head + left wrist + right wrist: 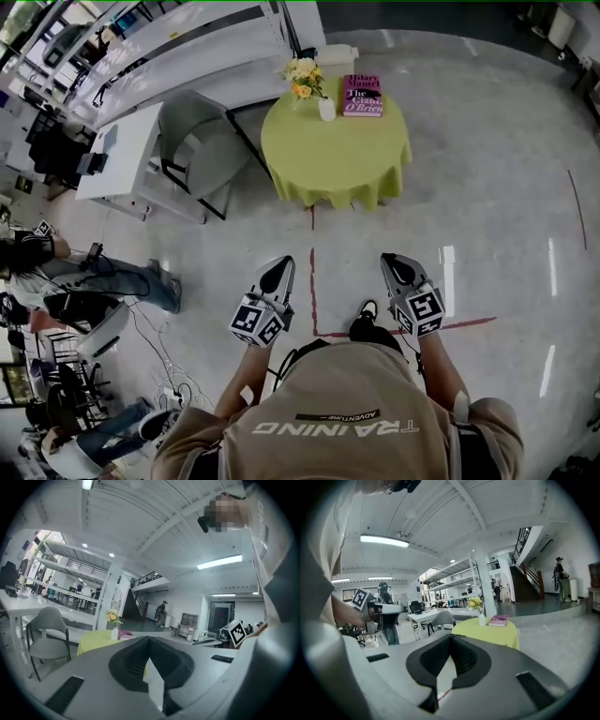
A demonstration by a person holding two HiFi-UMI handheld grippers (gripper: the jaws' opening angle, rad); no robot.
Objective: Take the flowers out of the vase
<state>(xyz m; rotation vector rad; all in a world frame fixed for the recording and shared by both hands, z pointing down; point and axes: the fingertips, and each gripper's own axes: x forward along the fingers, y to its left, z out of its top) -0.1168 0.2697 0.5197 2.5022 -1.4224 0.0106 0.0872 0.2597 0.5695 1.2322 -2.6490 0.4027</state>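
Approach step: left gripper (278, 273), right gripper (395, 267) fingers together, empty, well apart from yellow flowers (302, 79) in small white vase (326, 109); next, reach, part fingers.

I see a beige short-sleeved T-shirt (347, 417) on the person, with pale capital letters across the back, and one dark shoe (367, 310) with a white toe. The left hand-held gripper (277, 270) and the right hand-held gripper (397, 264) have light grey shells and black ribbed pads (465, 657), and each one carries a cube (256, 322) with black-and-white square markers.
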